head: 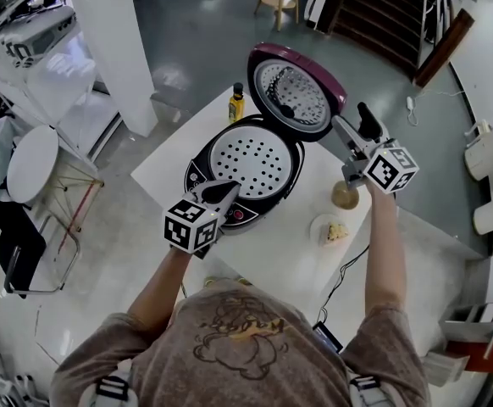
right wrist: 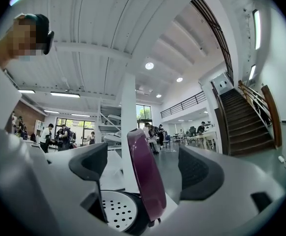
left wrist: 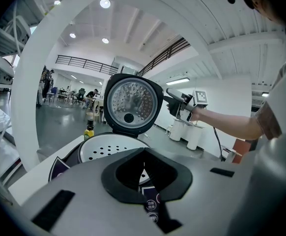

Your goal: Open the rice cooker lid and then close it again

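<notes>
On the rice cooker (head: 197, 176) front, button print (left wrist: 151, 204) is illegible.

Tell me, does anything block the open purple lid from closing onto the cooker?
Possibly the left gripper, jaws shut, at the black rice cooker's front edge, under the round purple lid's path; the white perforated tray lies inside.

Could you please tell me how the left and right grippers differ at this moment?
Left gripper has its jaws shut, low at the cooker's front; right gripper has its jaws wide apart, up by the open lid, not gripping it. Both hold nothing.
</notes>
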### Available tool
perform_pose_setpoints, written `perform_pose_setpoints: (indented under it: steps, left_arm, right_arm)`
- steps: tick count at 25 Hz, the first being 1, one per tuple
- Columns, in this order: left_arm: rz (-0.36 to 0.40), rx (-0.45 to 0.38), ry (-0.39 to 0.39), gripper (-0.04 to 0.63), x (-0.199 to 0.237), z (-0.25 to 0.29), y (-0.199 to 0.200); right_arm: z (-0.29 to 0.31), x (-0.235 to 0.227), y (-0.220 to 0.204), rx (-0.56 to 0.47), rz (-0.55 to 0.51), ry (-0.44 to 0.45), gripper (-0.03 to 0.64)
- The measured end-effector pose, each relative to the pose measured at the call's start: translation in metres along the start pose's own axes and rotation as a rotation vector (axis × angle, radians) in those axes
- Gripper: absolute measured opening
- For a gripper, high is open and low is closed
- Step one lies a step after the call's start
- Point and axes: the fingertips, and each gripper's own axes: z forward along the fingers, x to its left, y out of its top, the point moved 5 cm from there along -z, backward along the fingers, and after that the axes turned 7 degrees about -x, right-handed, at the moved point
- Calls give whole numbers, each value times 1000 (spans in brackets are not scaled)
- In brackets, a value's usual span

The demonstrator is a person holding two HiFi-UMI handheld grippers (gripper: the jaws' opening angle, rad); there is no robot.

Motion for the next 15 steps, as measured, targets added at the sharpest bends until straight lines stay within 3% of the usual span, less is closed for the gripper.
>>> perform_pose_setpoints:
  steps: [15]
  left_arm:
    - [-16,-18,24,21,1,-13,2]
  right_arm:
    - [22,26,-3,73,-45,90,454]
